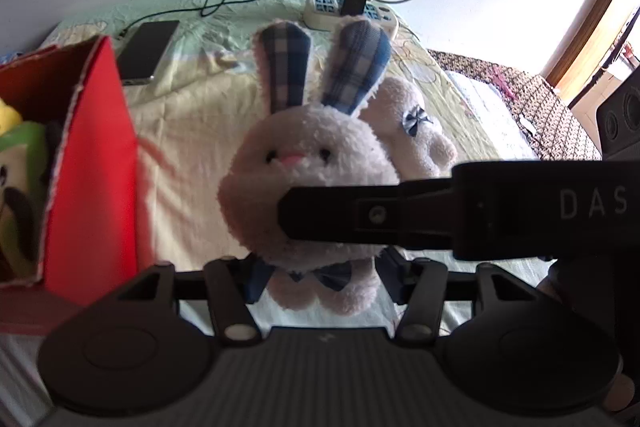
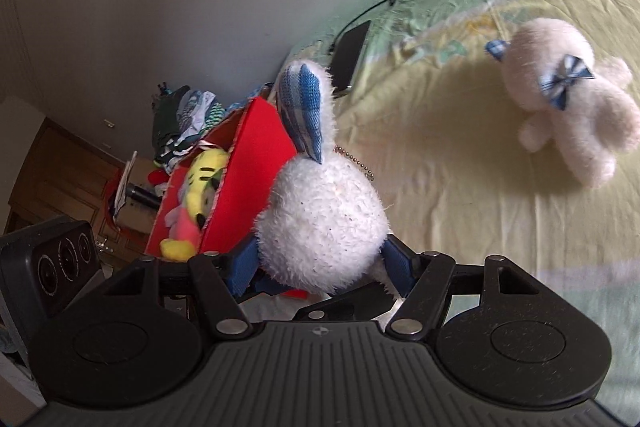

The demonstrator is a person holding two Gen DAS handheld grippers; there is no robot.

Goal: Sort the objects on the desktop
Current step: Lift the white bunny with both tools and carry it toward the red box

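The plush rabbit, pinched at the head by the right gripper and at the body by the left gripper, both closed on it, hangs beside the red box, apparently for transfer between grippers.

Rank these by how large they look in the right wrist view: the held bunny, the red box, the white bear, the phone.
1. bunny, inflated by nearness
2. red box and white bear, too alike to rank
3. phone
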